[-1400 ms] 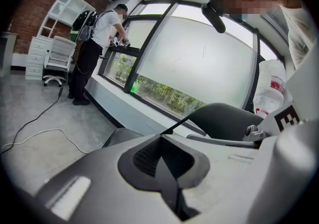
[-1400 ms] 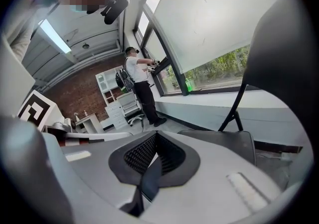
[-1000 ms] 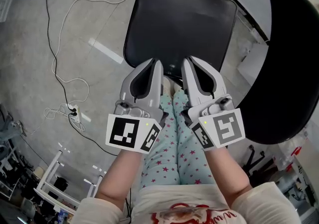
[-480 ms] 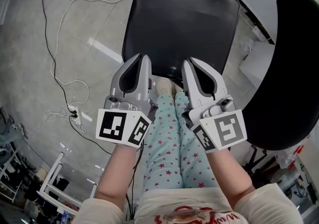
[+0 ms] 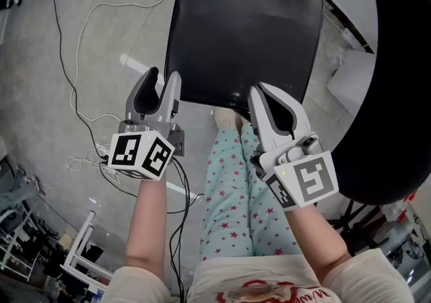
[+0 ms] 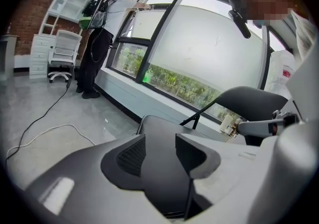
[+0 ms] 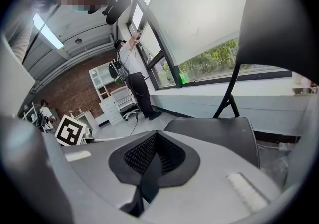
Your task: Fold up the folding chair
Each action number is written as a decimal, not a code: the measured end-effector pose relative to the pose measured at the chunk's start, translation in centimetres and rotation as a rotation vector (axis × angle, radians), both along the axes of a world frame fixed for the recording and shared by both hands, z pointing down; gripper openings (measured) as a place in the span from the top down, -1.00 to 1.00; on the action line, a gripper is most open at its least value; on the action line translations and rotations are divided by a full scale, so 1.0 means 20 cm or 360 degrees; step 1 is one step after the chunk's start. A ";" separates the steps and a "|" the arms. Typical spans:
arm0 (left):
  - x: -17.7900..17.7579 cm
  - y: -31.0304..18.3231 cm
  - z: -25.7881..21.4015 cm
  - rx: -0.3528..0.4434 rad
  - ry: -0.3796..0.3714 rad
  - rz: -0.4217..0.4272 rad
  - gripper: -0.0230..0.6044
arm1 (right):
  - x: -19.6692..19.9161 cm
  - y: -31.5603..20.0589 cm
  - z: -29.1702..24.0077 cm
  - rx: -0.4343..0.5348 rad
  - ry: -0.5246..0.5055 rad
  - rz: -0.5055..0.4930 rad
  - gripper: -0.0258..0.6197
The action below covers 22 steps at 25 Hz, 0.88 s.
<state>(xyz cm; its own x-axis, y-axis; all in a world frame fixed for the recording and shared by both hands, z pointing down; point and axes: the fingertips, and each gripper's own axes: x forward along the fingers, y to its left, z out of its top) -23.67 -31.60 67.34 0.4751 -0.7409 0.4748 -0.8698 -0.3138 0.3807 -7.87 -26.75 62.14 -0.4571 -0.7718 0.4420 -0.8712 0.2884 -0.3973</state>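
The folding chair stands unfolded in front of me, its black seat [image 5: 246, 32] flat and its black backrest [image 5: 397, 93] curving at the right. My left gripper [image 5: 163, 78] sits beside the seat's near left corner, jaws open; the seat [image 6: 159, 133] shows through the gap and nothing is gripped. My right gripper [image 5: 261, 91] is shut and empty, its tip at the seat's near edge towards the right. In the right gripper view its pads [image 7: 152, 151] meet, with the seat [image 7: 219, 138] just beyond.
My legs in star-print trousers [image 5: 232, 187] stand just short of the seat. A white cable [image 5: 77, 103] loops over the grey floor at left, and a white rack [image 5: 77, 248] is at lower left. A person [image 6: 97, 44] stands by the window near a white office chair [image 6: 62, 54].
My left gripper has moved left and down, away from the right one, from the seat's front middle to its near left corner. The right gripper has stayed put.
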 end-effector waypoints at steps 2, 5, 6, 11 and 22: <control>-0.02 -0.01 0.05 -0.0019 0.0018 0.0052 0.22 | 0.00 0.01 0.01 -0.0008 0.0001 0.0001 0.84; -0.04 -0.02 0.17 -0.0073 0.0030 0.0153 0.05 | 0.00 0.02 0.03 -0.0022 0.0003 -0.0005 0.84; -0.05 -0.03 0.22 -0.0101 0.0038 0.0182 0.03 | 0.00 0.02 0.03 -0.0027 0.0004 -0.0008 0.84; -0.08 -0.06 0.42 -0.0255 0.0047 0.0321 -0.13 | -0.02 0.04 0.06 -0.0047 0.0007 -0.0016 0.84; -0.02 -0.05 0.68 -0.0632 0.0256 0.0603 -0.43 | -0.02 0.08 0.10 -0.0104 0.0000 -0.0032 0.84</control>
<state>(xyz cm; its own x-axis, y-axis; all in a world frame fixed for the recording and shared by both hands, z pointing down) -24.10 -32.63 81.00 0.7620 -0.2842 0.5819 -0.6459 -0.3983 0.6513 -8.23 -25.10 64.17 -0.4722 -0.7321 0.4909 -0.8655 0.2795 -0.4157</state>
